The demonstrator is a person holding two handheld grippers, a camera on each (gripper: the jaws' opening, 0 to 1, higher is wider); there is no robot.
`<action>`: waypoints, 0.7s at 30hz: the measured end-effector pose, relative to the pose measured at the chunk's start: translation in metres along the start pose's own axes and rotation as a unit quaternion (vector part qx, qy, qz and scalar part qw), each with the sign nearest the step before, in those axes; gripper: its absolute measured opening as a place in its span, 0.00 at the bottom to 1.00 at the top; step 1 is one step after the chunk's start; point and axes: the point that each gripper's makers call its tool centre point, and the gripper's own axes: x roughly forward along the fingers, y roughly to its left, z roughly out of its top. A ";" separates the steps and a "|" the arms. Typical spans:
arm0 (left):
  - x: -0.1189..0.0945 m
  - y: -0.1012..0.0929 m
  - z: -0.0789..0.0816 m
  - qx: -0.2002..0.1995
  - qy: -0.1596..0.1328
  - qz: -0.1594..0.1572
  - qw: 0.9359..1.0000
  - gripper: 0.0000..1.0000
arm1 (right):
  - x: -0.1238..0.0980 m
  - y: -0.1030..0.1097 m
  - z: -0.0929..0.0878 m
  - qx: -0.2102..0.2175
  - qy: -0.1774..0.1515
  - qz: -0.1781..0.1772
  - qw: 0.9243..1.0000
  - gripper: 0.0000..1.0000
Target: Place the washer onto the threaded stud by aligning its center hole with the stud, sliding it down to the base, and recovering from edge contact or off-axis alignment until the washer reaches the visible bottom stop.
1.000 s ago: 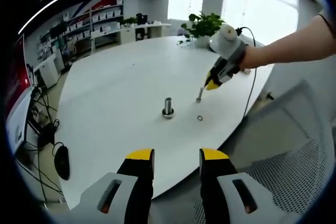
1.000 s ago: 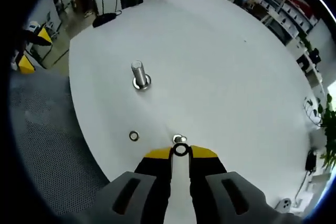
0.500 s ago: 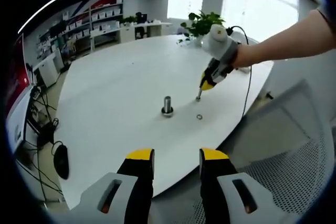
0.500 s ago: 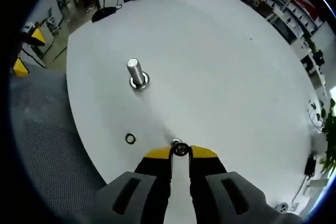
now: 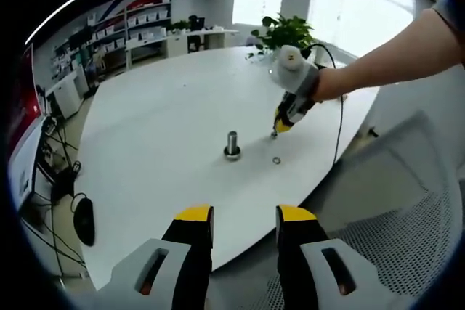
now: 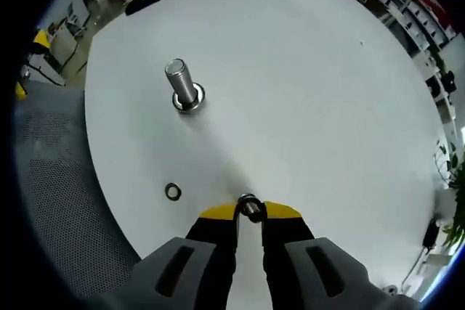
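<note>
A steel threaded stud (image 5: 232, 144) stands upright on its flange near the middle of the white table (image 5: 160, 121). In the right gripper view the stud (image 6: 181, 87) is up and left of my right gripper (image 6: 249, 210), which is shut on a small metal washer (image 6: 249, 203) at its yellow tips. A second washer (image 6: 173, 192) lies flat on the table to the left of those tips. In the left gripper view the right gripper (image 5: 279, 128), held by a person's hand, hovers right of the stud and just behind the loose washer (image 5: 277, 160). My left gripper (image 5: 245, 217) stands open, well back from the table.
The round table's near edge (image 5: 240, 241) curves just in front of the left jaws. A mesh chair (image 5: 407, 237) is at the lower right, and its seat (image 6: 51, 179) lies left of the table. A potted plant (image 5: 285, 33) and a cable (image 5: 341, 121) sit at the far side.
The right gripper has moved with its washer toward the stud and lower over the table. The left gripper has stayed where it was.
</note>
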 end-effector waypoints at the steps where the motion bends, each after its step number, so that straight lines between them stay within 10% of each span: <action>1: 0.000 0.000 0.000 0.000 0.001 0.000 1.000 0.32 | 0.002 0.001 -0.001 0.001 0.004 0.002 1.000 0.14; 21: 0.000 0.000 0.002 -0.003 -0.004 -0.001 1.000 0.32 | 0.001 0.005 -0.003 -0.001 0.005 -0.010 1.000 0.19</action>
